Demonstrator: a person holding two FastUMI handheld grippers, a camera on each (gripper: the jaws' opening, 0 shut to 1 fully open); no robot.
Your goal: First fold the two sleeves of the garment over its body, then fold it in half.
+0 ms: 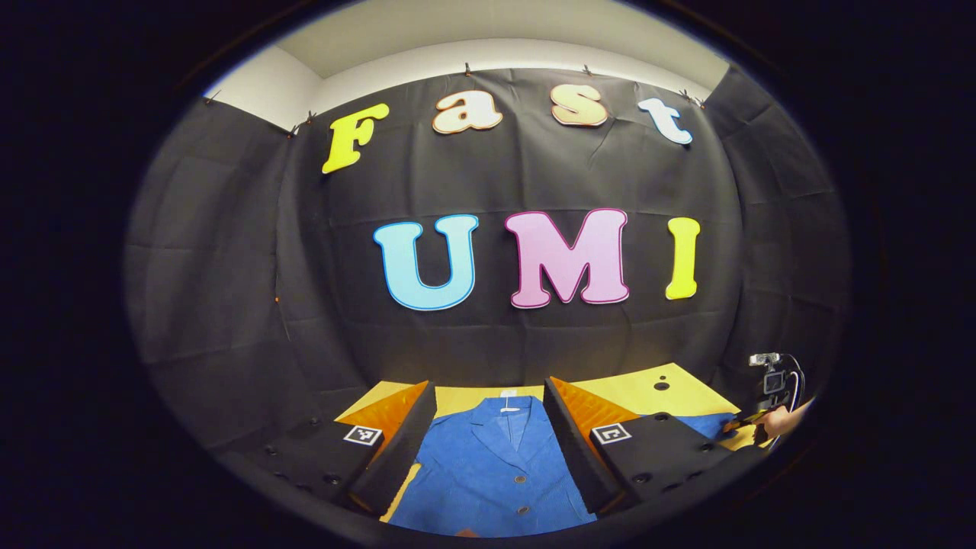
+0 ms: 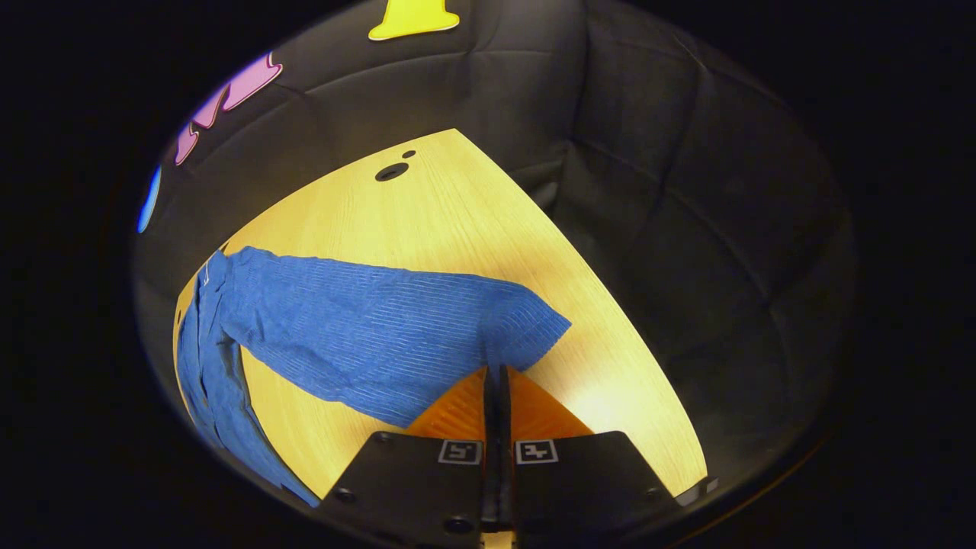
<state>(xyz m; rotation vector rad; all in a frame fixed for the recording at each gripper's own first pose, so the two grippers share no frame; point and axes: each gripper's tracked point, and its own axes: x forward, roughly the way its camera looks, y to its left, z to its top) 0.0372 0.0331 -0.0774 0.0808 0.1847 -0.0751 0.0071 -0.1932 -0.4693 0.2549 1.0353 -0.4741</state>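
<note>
A blue buttoned shirt lies flat on the yellow wooden table, collar toward the wall. My left gripper hovers open above the shirt's chest with nothing between its fingers. In the right gripper view the shirt's sleeve stretches out sideways across the table. My right gripper is shut on the sleeve's lower edge near the cuff. The left gripper view shows that right gripper at the far right, held by a hand at the sleeve's end.
Black cloth walls close in the table at the back and on both sides. A round hole sits in the tabletop near the far corner. Bare wood lies beyond the cuff, toward the table's right edge.
</note>
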